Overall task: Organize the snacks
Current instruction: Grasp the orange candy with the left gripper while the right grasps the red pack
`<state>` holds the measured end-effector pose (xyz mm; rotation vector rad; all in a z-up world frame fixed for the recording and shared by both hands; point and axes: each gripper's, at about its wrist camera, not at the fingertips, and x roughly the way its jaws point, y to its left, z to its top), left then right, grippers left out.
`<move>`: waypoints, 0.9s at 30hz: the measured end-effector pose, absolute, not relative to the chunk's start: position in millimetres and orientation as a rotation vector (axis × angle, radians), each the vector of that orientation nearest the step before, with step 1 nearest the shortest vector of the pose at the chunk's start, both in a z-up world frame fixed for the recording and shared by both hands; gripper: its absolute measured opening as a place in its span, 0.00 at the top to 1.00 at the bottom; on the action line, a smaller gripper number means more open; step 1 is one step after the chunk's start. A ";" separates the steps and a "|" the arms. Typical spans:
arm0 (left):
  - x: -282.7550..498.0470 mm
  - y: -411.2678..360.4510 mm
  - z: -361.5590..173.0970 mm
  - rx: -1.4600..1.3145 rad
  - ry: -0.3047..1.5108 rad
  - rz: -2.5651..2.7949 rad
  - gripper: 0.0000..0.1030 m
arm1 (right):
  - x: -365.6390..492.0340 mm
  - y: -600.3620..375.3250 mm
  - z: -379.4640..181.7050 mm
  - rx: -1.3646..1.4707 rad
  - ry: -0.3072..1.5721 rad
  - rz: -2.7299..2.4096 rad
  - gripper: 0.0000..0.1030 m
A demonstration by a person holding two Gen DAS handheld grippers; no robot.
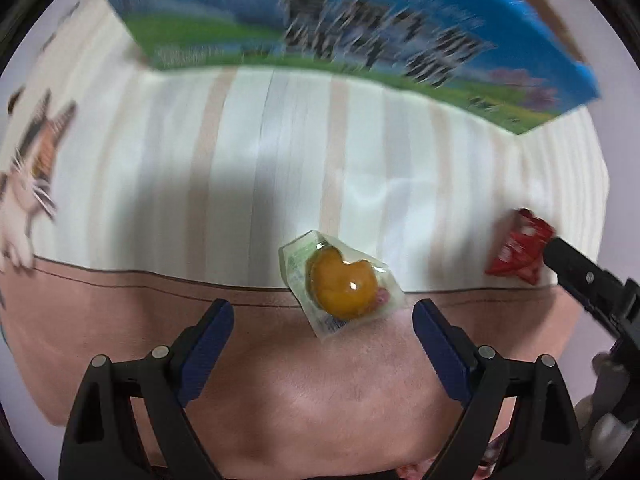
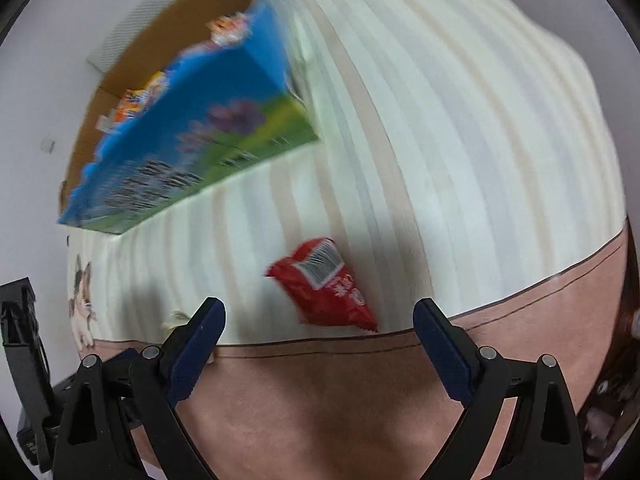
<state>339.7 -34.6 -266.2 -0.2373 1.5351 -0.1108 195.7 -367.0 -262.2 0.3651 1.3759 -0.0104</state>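
A clear packet with an orange jelly (image 1: 342,285) lies on the striped tablecloth (image 1: 240,152), just ahead of my open, empty left gripper (image 1: 323,316). A red snack packet (image 2: 325,285) lies just ahead of my open, empty right gripper (image 2: 320,314); it also shows in the left wrist view (image 1: 518,248), with a right gripper finger (image 1: 580,270) beside it. An open blue and green cardboard box (image 1: 320,28) stands at the back; in the right wrist view the box (image 2: 200,136) holds some snack packets (image 2: 138,102).
The cloth has a pink border band (image 1: 280,380) at the near edge and a printed cat (image 1: 28,184) at the left. A white wall (image 2: 48,92) is behind the box. The left gripper's body (image 2: 24,360) shows at the left of the right wrist view.
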 end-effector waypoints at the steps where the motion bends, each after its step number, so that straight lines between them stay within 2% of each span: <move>1: 340.8 -33.5 -271.5 -0.257 1.544 -0.108 0.11 | 198.5 -367.5 -269.6 0.374 1.383 -0.012 0.06; 10: 344.1 -38.1 -292.6 -0.281 1.560 -0.074 0.13 | 209.3 -362.1 -293.4 0.350 1.395 -0.023 0.06; 12: 342.4 -44.4 -291.0 -0.233 1.547 -0.071 0.32 | 210.3 -358.8 -293.8 0.325 1.392 -0.023 0.07; 13: 340.9 -47.2 -290.8 -0.218 1.540 -0.076 0.38 | 210.0 -356.1 -293.7 0.298 1.389 -0.031 0.15; 14: 338.7 -50.1 -289.7 -0.208 1.534 -0.086 0.52 | 209.6 -353.9 -293.3 0.276 1.386 -0.038 0.28; 15: 335.7 -53.9 -288.6 -0.195 1.528 -0.089 0.57 | 209.6 -350.2 -292.7 0.242 1.381 -0.046 0.34; 17: 329.0 -60.4 -284.8 -0.171 1.503 -0.082 0.58 | 209.2 -347.0 -293.6 0.217 1.372 -0.045 0.48; 19: 321.5 -66.1 -281.8 -0.153 1.490 -0.082 0.58 | 208.4 -345.9 -293.7 0.212 1.356 -0.037 0.55; 22: 313.9 -76.9 -279.5 -0.146 1.491 -0.090 0.58 | 206.0 -343.1 -292.3 0.209 1.344 -0.026 0.60; 27: 297.0 -81.1 -263.4 -0.169 1.545 -0.111 0.58 | 192.1 -344.9 -282.9 0.257 1.322 0.002 0.61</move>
